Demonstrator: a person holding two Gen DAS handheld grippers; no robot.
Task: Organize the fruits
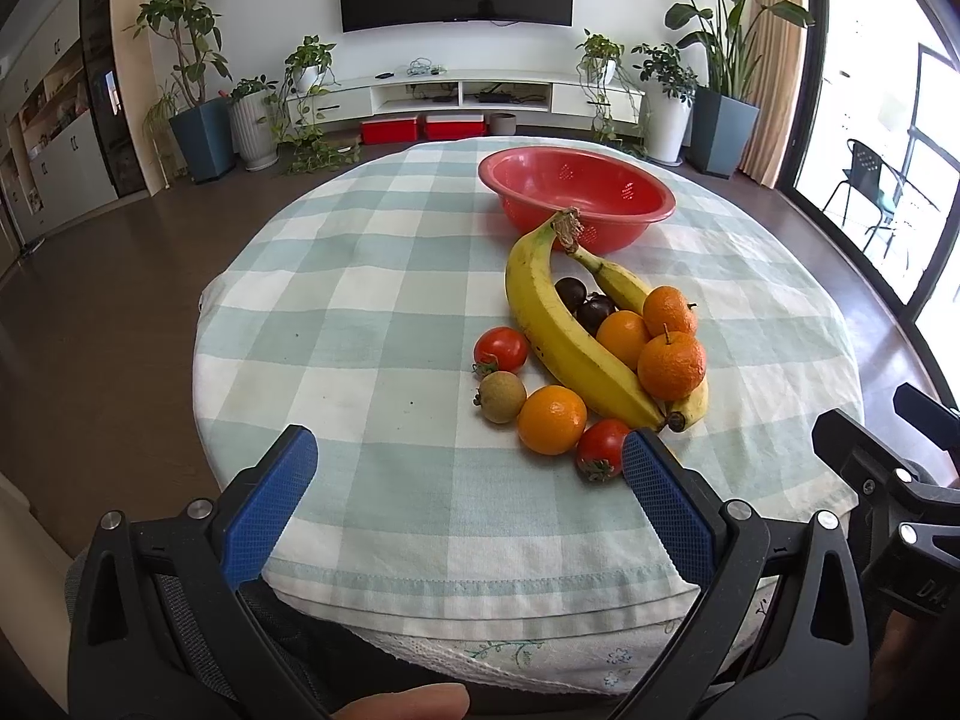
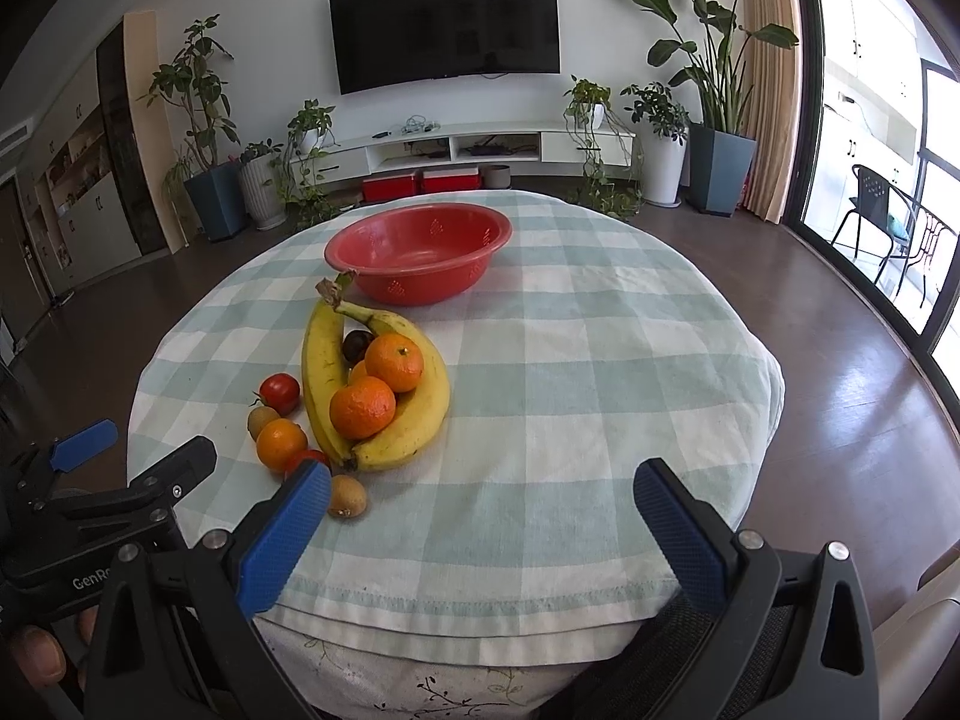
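Both grippers are hovering at the near edge of the table, nothing between the fingers: left gripper point(image 1: 468, 468) is sitting with jaws spread wide, right gripper point(image 2: 480, 498) likewise. Fruit pile is lying on the checked tablecloth point(image 1: 372, 312), just in front of the red bowl point(image 1: 576, 186), which is holding nothing I can see. Two joined bananas point(image 1: 558, 324) are curving around the pile, stem end nearly touching the bowl's near wall. Three oranges point(image 1: 671, 363) are nesting between the bananas, with two dark round fruits point(image 1: 570, 293) tucked behind them, mostly hidden; can't tell what kind. Outside the curve: a tomato point(image 1: 501, 349), a small brown-green fruit point(image 1: 501, 397) touching it, a fourth orange point(image 1: 552, 420) and a second tomato point(image 1: 603, 447), that one partly blocked by the left gripper's right finger. Right wrist view is showing another brown-green fruit point(image 2: 347, 495) just beside the right gripper's left pad; left view isn't showing it. The second tomato is barely peeking out there. Each gripper is appearing cut off at the edge of the other's view. Fingertips point(image 2: 42, 657) are showing at bottom left, blurred.
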